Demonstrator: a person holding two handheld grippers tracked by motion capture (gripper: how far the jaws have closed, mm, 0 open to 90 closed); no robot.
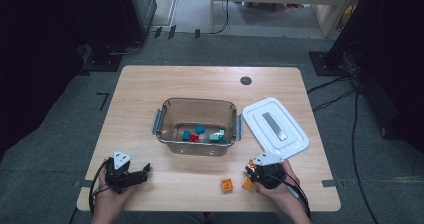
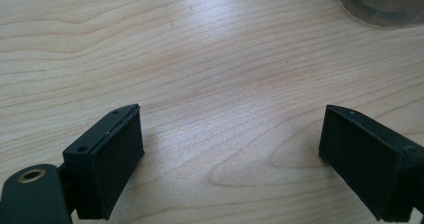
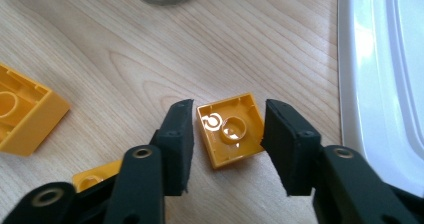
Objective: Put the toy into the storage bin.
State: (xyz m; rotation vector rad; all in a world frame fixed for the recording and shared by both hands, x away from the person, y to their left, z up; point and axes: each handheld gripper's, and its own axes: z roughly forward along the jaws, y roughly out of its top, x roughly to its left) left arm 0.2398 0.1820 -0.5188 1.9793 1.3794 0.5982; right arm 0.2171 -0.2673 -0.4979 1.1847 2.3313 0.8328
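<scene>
A small orange brick (image 3: 230,131) lies upside down on the wooden table (image 1: 150,86), turned a little askew. My right gripper (image 3: 229,106) has its jaws close on either side of it: the right one touches a corner and a thin gap shows at the left one. In the high view this right gripper (image 1: 255,170) is near the table's front right. Two more orange bricks lie close by, one (image 3: 25,111) farther off to its left and one (image 3: 95,179) partly under its left jaw. My left gripper (image 2: 232,111) stands wide open over bare wood, and shows at the front left (image 1: 145,170).
A clear plastic container (image 1: 165,114) stands mid-table with teal bricks (image 1: 200,130) and a red brick (image 1: 194,138) inside. Its white lid (image 1: 275,126) lies flat to the right, just beyond my right gripper. One orange brick (image 1: 227,184) sits near the front edge.
</scene>
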